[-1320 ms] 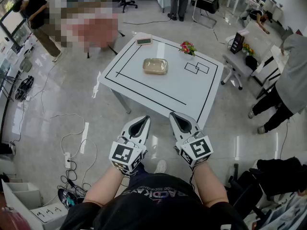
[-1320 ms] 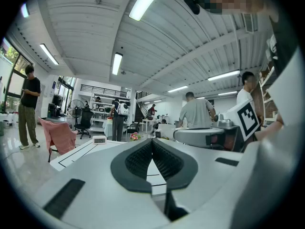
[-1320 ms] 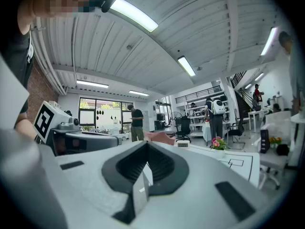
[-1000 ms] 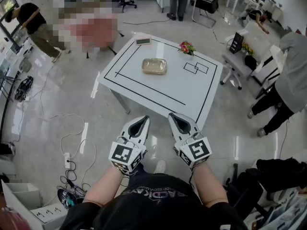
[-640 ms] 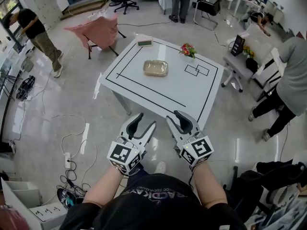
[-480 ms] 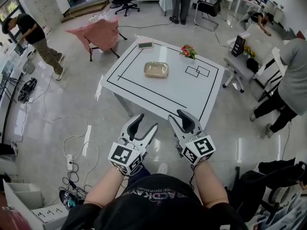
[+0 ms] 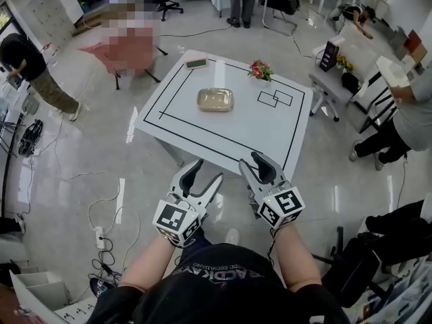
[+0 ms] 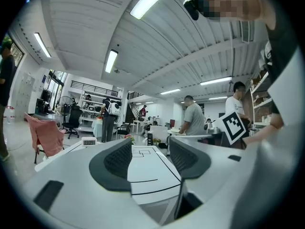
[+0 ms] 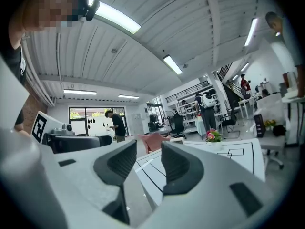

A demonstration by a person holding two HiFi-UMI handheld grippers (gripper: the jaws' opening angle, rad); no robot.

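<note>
Gold-toned metal tray is being faced on the white table, well ahead of the fingers, its long axis lying crosswise. Left gripper and right gripper are being held off the table's near edge, jaws apart and empty, the left more directly in line.

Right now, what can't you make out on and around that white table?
- Digital display: reading too small, in the head view and the left gripper view.
- Golden tray: contents too small and shiny, head view.
- Black sign: print too small, head view.
</note>
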